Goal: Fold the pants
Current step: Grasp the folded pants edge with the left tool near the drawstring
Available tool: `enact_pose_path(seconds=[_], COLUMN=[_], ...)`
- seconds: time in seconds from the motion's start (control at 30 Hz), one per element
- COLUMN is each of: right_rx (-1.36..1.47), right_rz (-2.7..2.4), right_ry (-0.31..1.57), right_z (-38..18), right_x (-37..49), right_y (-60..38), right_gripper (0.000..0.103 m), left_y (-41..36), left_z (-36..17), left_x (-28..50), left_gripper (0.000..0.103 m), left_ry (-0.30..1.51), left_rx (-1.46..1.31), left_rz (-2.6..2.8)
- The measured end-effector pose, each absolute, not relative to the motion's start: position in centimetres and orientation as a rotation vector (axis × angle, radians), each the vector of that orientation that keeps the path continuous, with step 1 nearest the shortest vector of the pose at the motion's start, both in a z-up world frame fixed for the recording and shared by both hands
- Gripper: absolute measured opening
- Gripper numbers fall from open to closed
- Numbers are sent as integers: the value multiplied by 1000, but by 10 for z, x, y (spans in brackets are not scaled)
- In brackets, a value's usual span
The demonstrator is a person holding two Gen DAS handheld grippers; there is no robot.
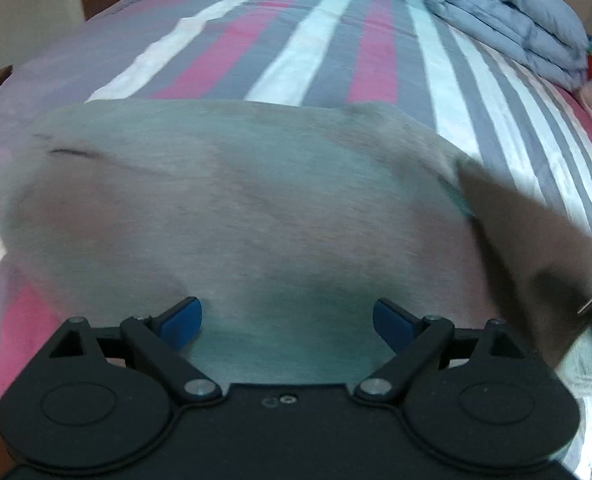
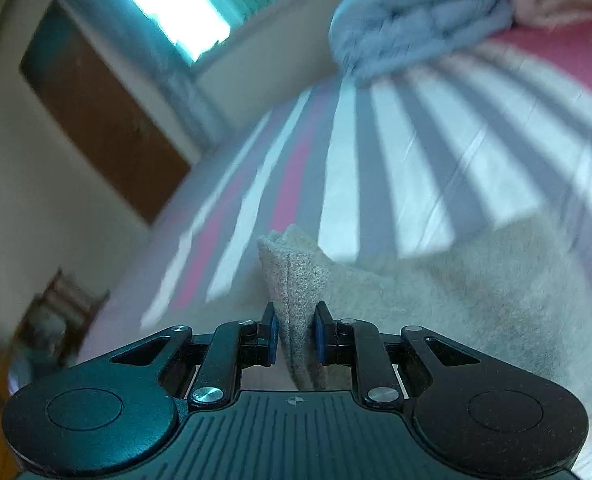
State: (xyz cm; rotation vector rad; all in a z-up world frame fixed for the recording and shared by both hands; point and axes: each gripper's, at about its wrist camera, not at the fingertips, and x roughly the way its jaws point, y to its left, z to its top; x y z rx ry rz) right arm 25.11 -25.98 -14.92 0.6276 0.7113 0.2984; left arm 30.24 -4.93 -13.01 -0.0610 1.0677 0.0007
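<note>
Striped bedsheet (image 1: 316, 52) spreads under grey pants (image 1: 236, 200) near the bed's front edge. Left gripper (image 1: 287, 320) fingers spread wide above them, gripping nothing. Right gripper (image 2: 294, 338) fingers narrow, pinching a raised fold of pants (image 2: 296, 288). Motion blur smears the folded blanket (image 2: 416, 20) at the far corner.
</note>
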Motion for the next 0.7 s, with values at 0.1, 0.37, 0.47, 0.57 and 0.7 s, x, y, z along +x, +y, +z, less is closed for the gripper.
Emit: enact_pose_path(seconds=[0.1,0.37,0.47,0.57,0.7], right_rx=[578,656,535,668,676], right_rz=[294,404,239,168,104], right_ry=[813,743,706,740,752], right_z=[-180,-159,-160,-183,-203], right_x=[258,250,248,243,233], right_y=[-237,-260,-292,-332,-354], right_gripper=[18,71,71,71,71], left_y=[-43,-48,-59,-70,-80], left_z=[-128,-130,-134,-137,-139], left_x=[304,304,305,302,303], left_gripper=[86,87,88,90,87], left_ry=[1073,1108,1134,1150,1164], left_rx=[-81,-120,-133,-150,-172], left_rz=[17,-21,-45,-65,-58])
